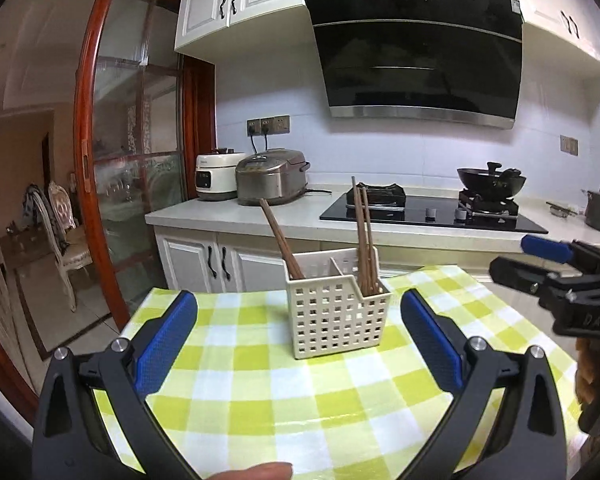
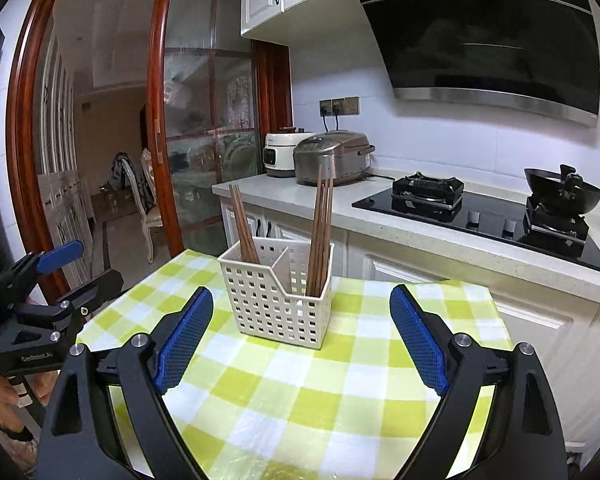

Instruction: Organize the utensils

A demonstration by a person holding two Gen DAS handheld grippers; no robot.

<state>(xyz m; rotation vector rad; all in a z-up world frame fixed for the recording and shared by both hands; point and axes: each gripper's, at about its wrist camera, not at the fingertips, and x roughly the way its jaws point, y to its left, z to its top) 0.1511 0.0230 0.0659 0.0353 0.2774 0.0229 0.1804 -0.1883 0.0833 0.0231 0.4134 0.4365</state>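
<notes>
Cream perforated caddy sat mid-frame on checked tablecloth, chopsticks upright in both compartments. Left gripper and right gripper both spread wide, holding nothing. Chopsticks likely light, stiff, smooth and slippery; best pinched mid-shaft above the rim.

One slotted caddy, two chopstick bundles, two cookers, one wok
</notes>
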